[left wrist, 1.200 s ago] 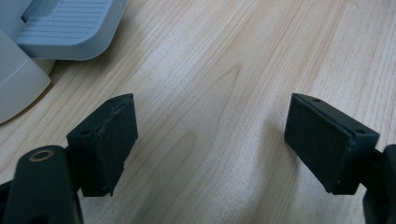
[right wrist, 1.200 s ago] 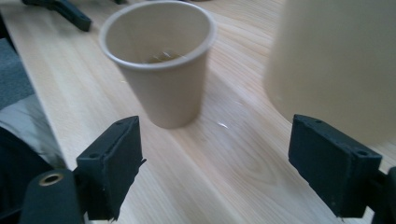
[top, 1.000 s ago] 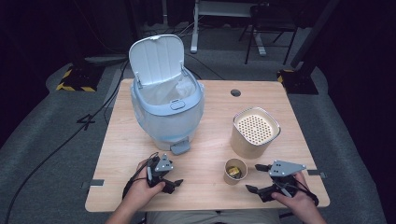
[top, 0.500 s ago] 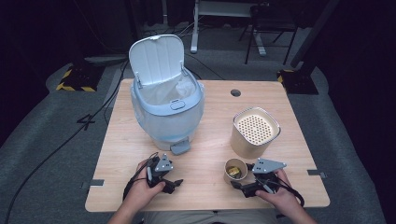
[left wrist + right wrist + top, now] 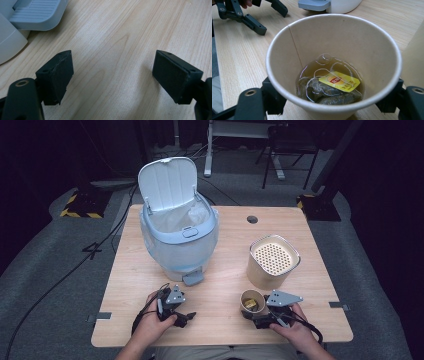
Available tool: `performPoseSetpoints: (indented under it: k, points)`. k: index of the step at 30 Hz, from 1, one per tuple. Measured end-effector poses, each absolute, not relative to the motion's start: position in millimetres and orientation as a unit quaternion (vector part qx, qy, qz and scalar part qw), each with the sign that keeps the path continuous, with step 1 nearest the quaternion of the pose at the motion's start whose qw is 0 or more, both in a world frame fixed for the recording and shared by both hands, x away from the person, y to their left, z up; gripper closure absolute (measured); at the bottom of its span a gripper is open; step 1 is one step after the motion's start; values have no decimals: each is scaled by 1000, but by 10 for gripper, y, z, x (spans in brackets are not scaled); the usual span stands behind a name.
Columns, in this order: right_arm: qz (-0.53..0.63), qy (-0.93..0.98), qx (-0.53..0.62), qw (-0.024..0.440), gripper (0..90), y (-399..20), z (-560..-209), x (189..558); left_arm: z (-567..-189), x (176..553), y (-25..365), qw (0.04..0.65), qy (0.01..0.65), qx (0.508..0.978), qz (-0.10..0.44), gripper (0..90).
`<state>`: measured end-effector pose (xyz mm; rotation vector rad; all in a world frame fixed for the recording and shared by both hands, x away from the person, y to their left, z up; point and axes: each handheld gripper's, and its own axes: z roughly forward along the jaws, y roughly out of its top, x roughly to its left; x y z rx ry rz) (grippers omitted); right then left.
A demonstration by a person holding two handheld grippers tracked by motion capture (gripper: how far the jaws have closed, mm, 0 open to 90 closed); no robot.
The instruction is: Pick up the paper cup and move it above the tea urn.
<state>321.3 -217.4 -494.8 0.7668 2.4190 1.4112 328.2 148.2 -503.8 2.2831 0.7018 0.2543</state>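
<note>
Two containers flank the paper cup: beyond-left, the pedal bin gapes, presumably for waste; behind, a perforated-lid canister. Right gripper straddles the teabag-holding cup, contact unclear; left gripper, open, waits leftward.

The light wooden tabletop carries a pale blue pedal bin at its left half, lid up, a beige canister with a perforated top at the right, and a paper cup just in front of that canister.
</note>
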Motion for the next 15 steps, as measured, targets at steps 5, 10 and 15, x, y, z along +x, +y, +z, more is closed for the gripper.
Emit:
performPoseSetpoints:
  k: [5,10,15]
  points:
    - [485,828,262,107,280,-2176,-4936,3210,-5038,3282,1482,361,272,886,99,179]
    - [490,828,253,98,284,-2194,-4860,3190,-5038,3281,1482,361,272,886,99,179]
    - [488,836,233,93,284,-2233,-4715,3155,-5037,3281,1482,361,272,886,99,179]
